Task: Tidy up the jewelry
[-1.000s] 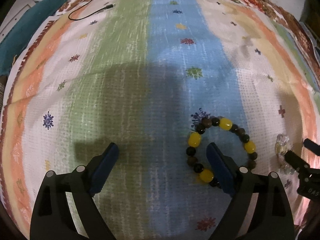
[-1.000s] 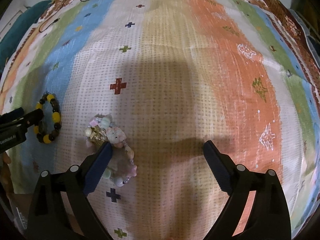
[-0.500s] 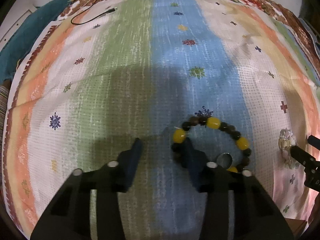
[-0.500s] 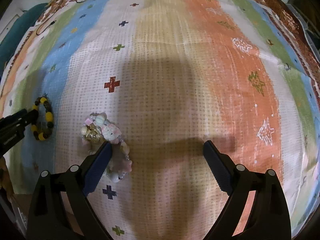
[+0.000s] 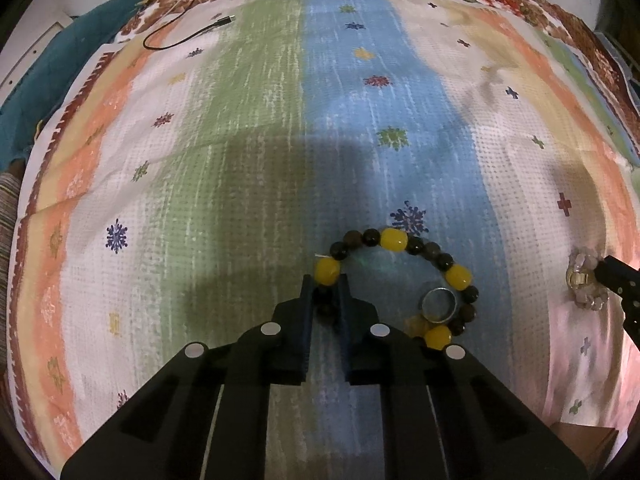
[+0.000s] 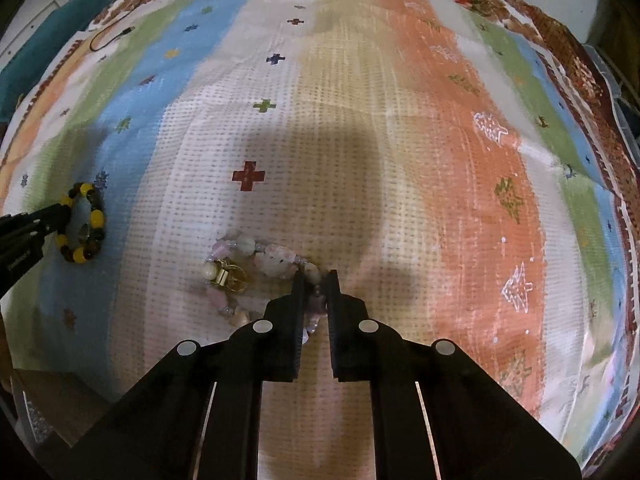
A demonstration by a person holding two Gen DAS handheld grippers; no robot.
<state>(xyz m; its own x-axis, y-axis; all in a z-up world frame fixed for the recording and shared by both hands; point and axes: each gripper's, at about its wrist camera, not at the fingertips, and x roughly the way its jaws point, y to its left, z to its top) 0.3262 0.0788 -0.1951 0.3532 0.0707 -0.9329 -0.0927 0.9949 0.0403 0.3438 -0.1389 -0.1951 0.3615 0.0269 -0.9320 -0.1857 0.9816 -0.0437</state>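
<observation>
A bracelet of yellow and dark beads (image 5: 394, 239) lies on the blue stripe of the cloth. My left gripper (image 5: 325, 289) is shut on its near-left beads. A silver ring (image 5: 439, 305) lies inside the bracelet's loop. A pale pink beaded bracelet (image 6: 256, 254) with a gold clasp (image 6: 228, 276) lies on the white stripe. My right gripper (image 6: 315, 283) is shut on its right-hand beads. The pink bracelet (image 5: 582, 280) also shows at the right edge of the left wrist view, and the yellow bracelet (image 6: 86, 224) at the left of the right wrist view.
A striped woven cloth (image 5: 260, 128) covers the surface. A black cable (image 5: 188, 36) lies at its far edge. A teal cushion (image 5: 36, 92) sits at far left. A brown box corner (image 5: 580, 444) shows at the near right.
Both grippers have closed from wide open, the left onto the yellow bead bracelet and the right onto the pink bracelet. Each moved sideways over its bracelet; the silver ring is now uncovered.
</observation>
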